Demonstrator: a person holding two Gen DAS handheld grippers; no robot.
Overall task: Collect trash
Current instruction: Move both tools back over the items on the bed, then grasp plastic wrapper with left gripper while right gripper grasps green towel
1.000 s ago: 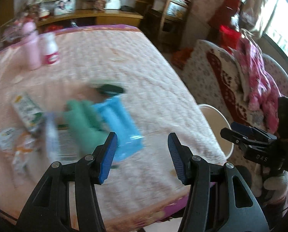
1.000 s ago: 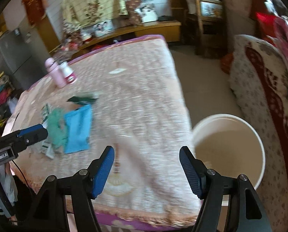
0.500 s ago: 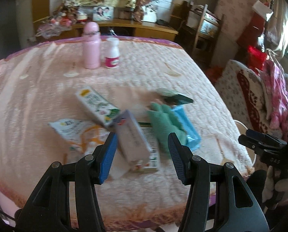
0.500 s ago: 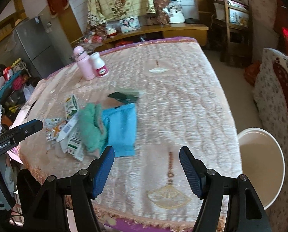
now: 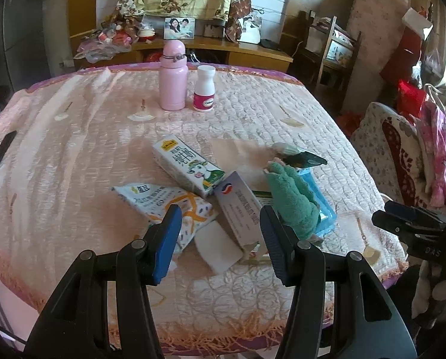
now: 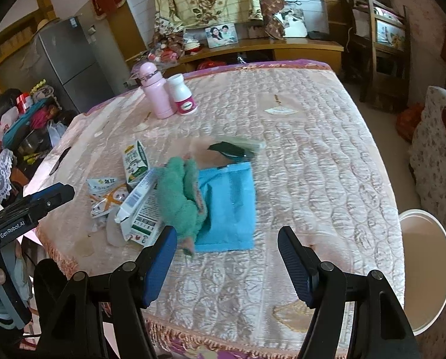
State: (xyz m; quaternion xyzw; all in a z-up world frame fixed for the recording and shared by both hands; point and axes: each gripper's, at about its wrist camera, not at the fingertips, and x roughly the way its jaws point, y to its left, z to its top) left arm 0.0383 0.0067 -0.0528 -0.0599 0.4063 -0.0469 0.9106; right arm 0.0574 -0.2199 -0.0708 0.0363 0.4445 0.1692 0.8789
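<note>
The left tool (image 5: 220, 233) hangs spread wide over the near edge of the surface (image 5: 73, 155), a table under a quilted pink cloth, with nothing between its blue pads (image 5: 166, 239). The right tool (image 6: 225, 257) is likewise spread and empty; seen from the left wrist its body shows the letters "DAS", partly cut off, while the left tool's body seen from the right wrist reads "GenRobot.AI".

The trash lies in a heap just beyond both tools. Nearest is a flat white piece (image 5: 218, 246), its face blank. On it leans a grey-white carton (image 5: 237, 206) with a red-and-blue round logo and lines of print too small to read. Beside it lies a crumpled white wrapper (image 5: 166, 202) with orange stripes, Chinese characters and "60". A milk carton (image 5: 187, 164) with a cow drawing, a yellow badge and green Chinese lettering rests against the grey carton. A green fluffy cloth (image 5: 291, 200) lies over a blue packet (image 6: 231, 206), hiding its left part. Behind them sits a dark green wrapper (image 6: 231, 149), blurred, its print unreadable.

Farther back stand a pink flask (image 5: 173, 79) and a white bottle (image 5: 205, 89) with a magenta label, its wording illegible. A white bucket (image 6: 426, 275) stands on the floor to the right of the surface, cut off by the frame.
</note>
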